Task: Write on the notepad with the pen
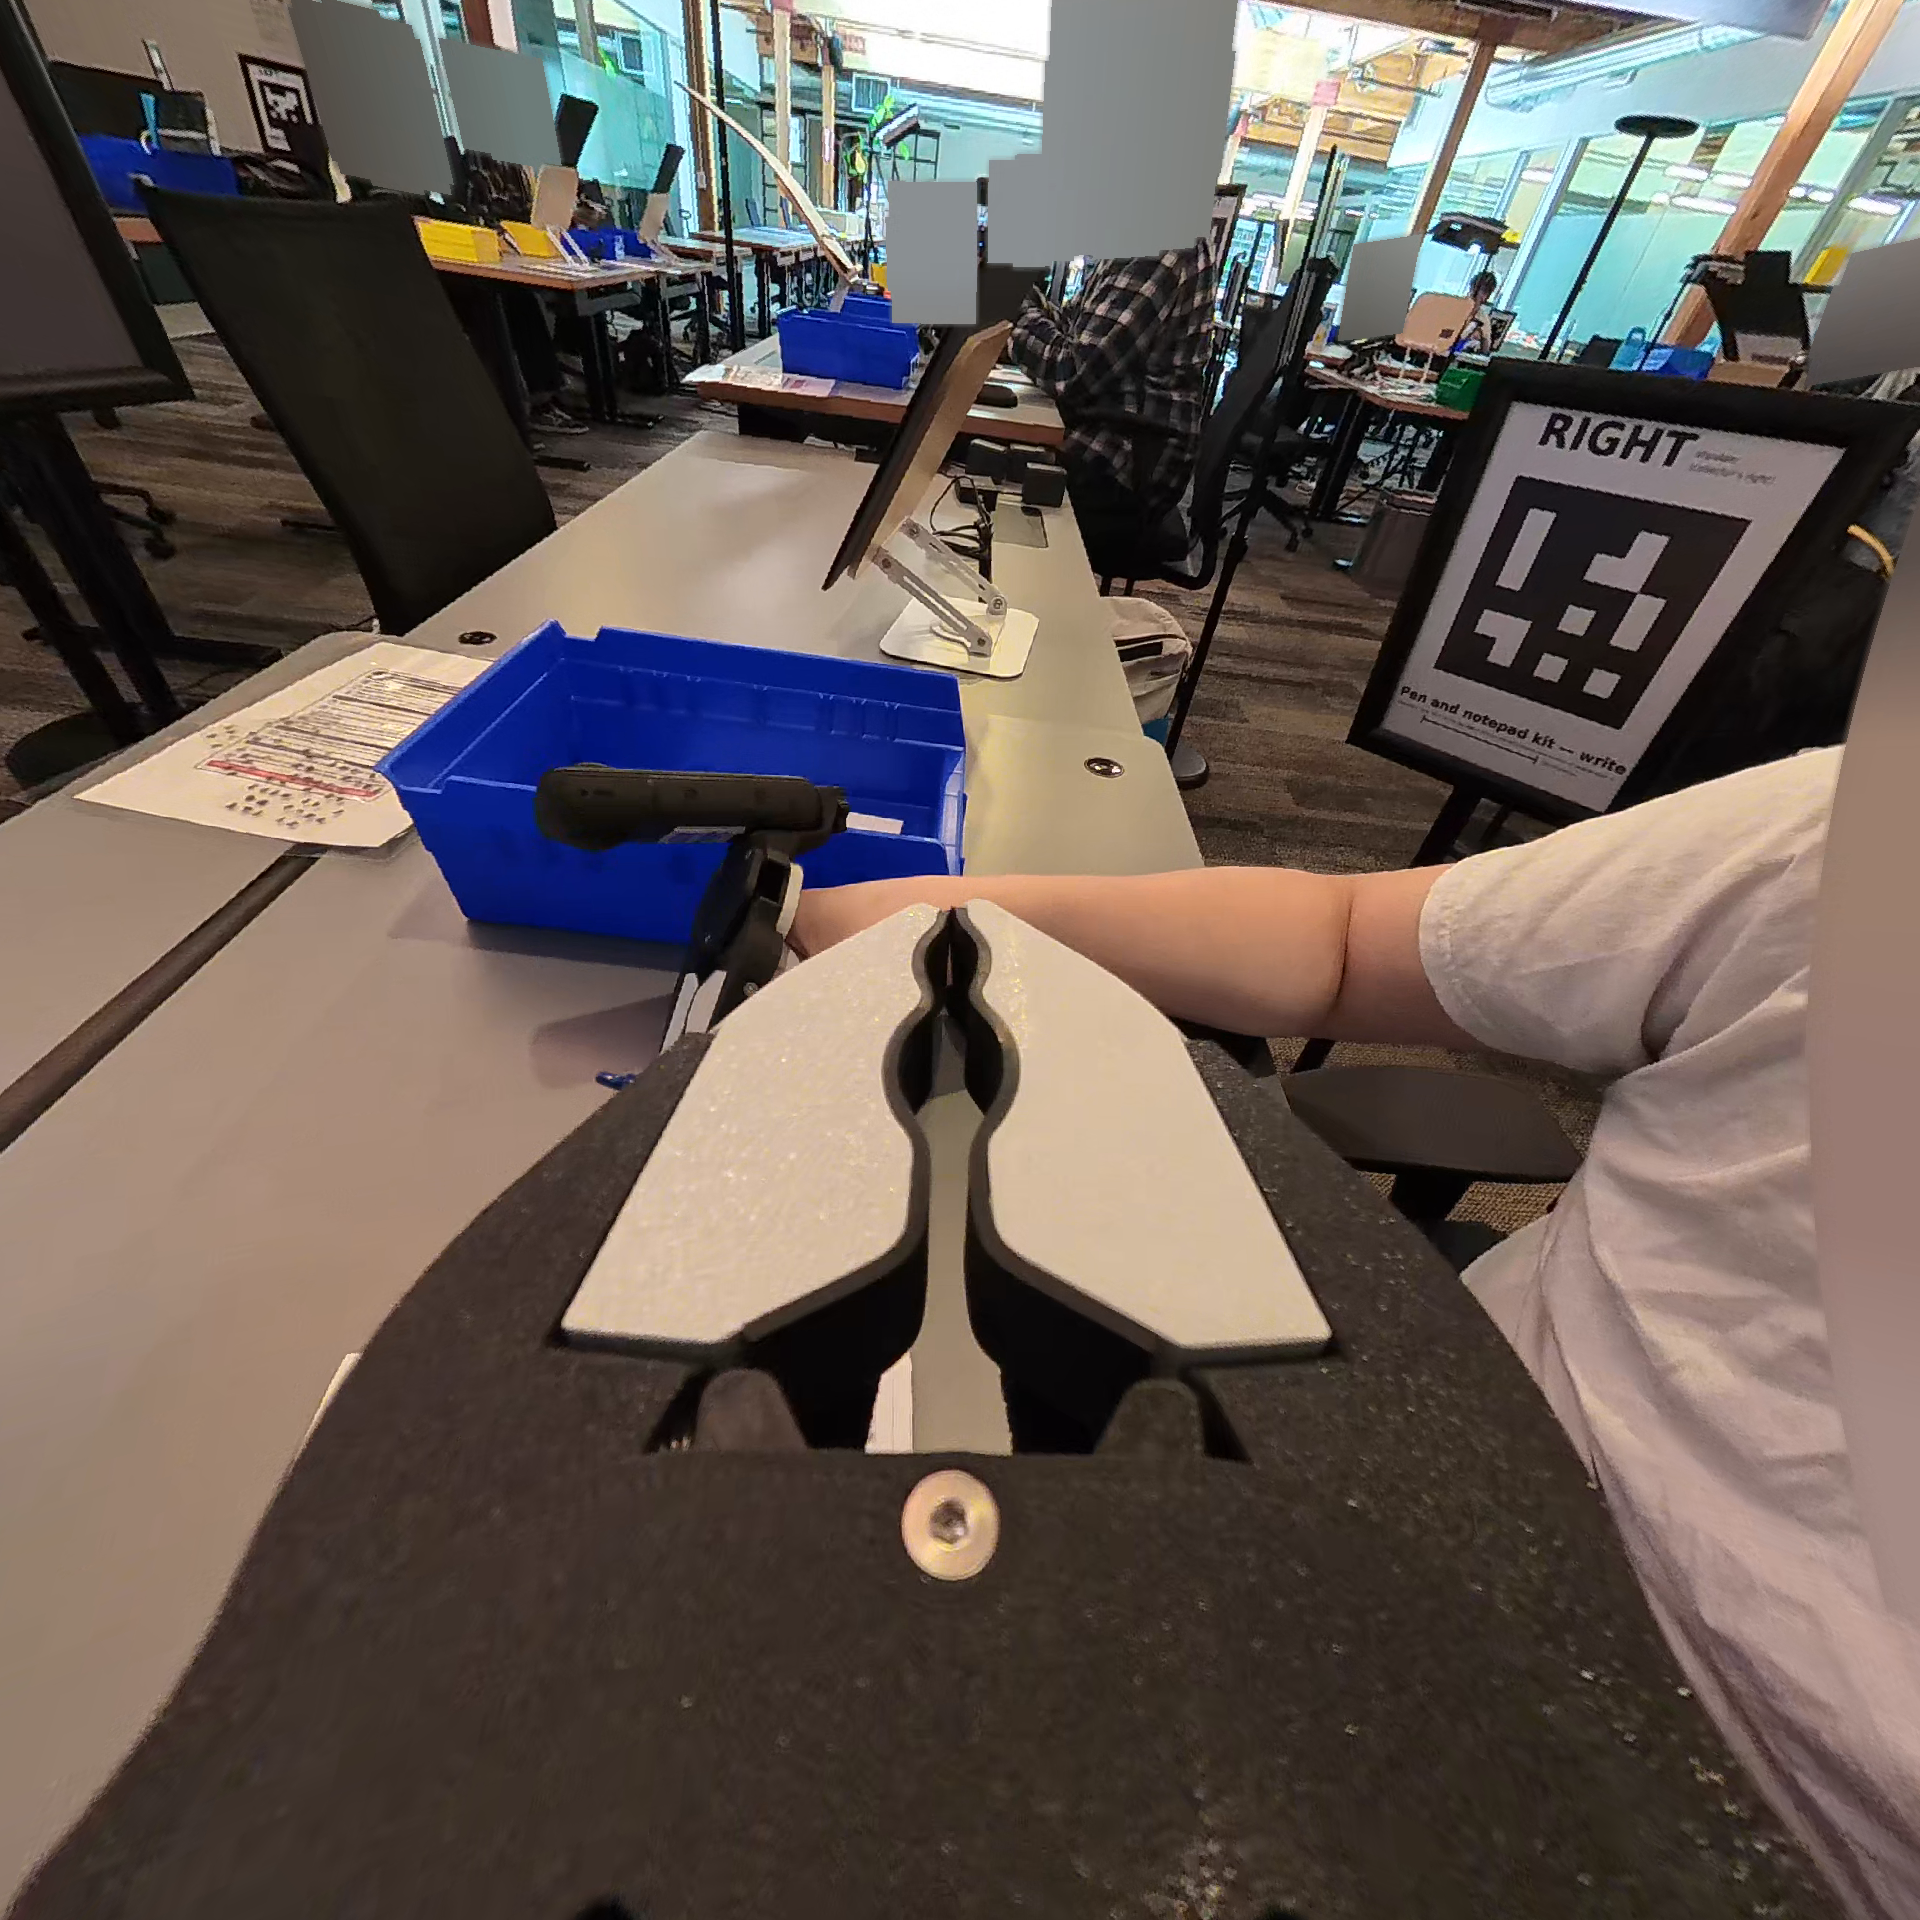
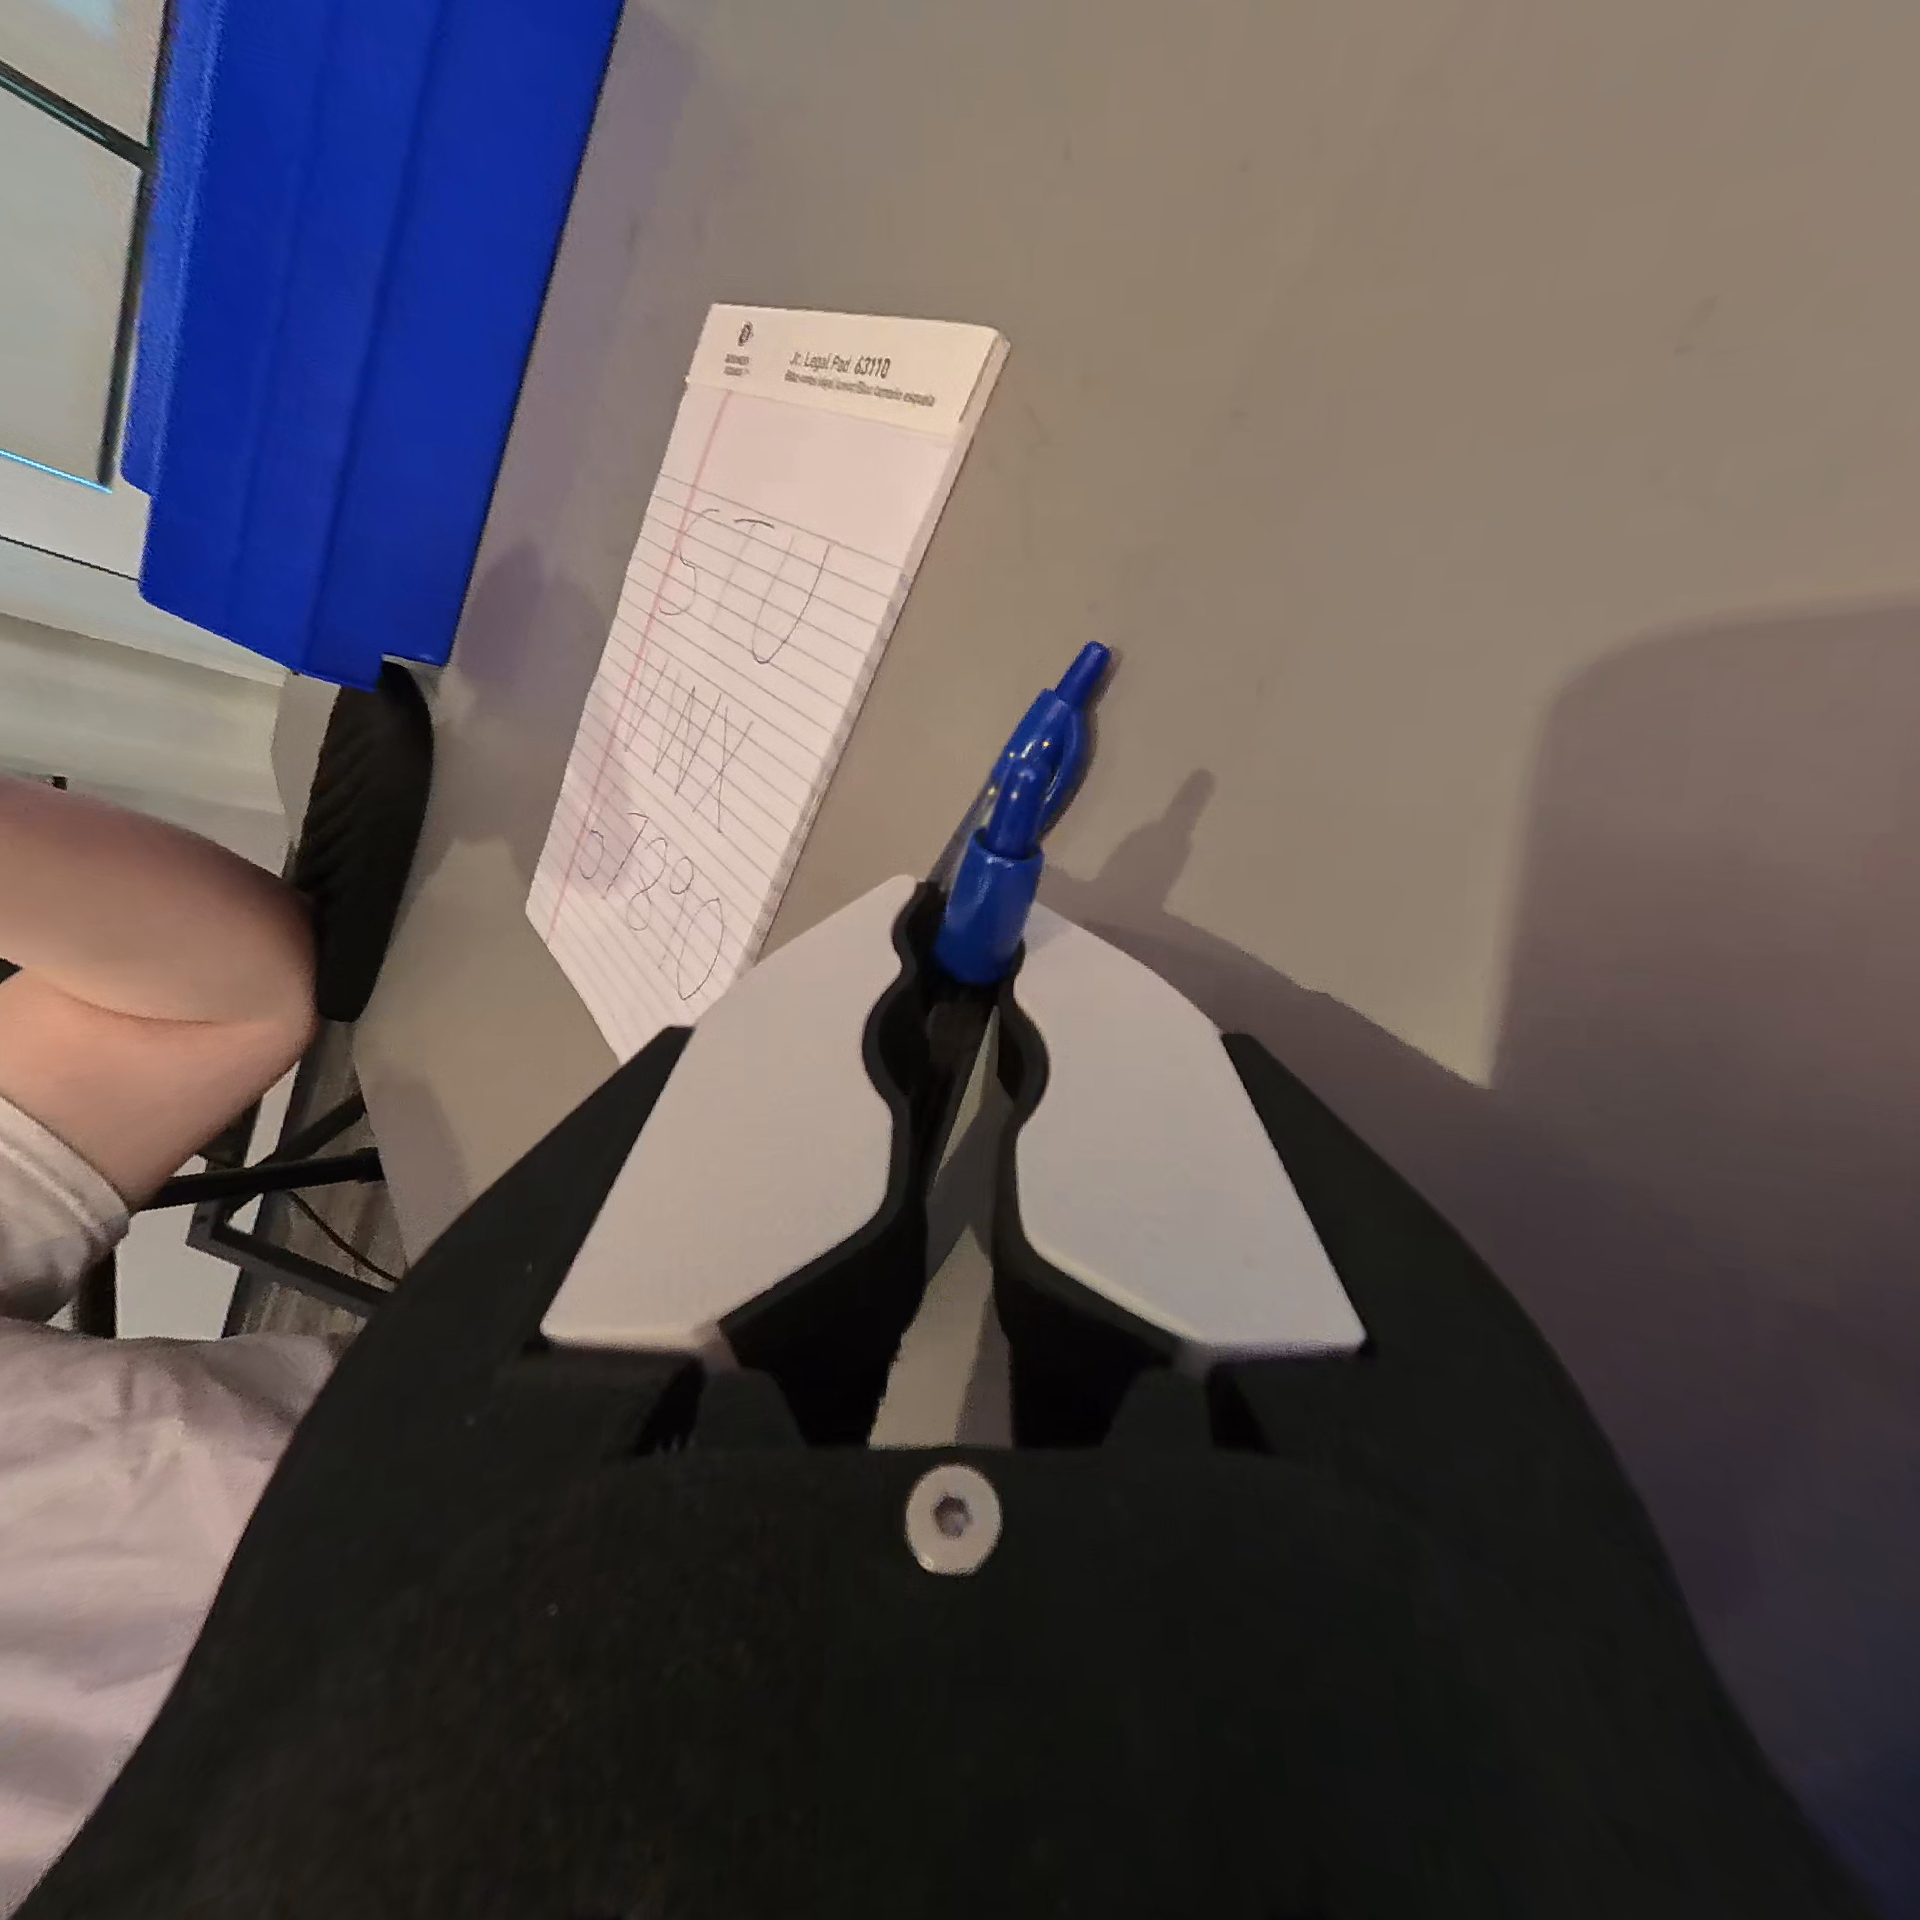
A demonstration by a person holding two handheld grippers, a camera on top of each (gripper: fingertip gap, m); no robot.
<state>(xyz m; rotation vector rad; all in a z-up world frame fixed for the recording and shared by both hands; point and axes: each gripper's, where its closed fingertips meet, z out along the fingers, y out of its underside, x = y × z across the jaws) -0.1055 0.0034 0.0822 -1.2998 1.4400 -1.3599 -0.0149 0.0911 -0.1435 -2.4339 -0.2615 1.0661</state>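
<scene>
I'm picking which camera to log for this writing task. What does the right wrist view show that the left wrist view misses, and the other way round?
Only the right wrist view shows the notepad, already handwritten on, lying on the table, and the blue pen clamped in the right gripper.

Only the left wrist view shows the left gripper, shut and empty, a printed sheet, a tablet stand and the office beyond.

Both show the blue bin and the grey table.

The right gripper [image 2: 961, 951] is clamped on a blue-capped pen [image 2: 1013, 831], its cap pointing away over the grey table [image 2: 1403, 416]. Just left lies the handwritten notepad [image 2: 769, 665], near a blue bin [image 2: 343, 312].
</scene>
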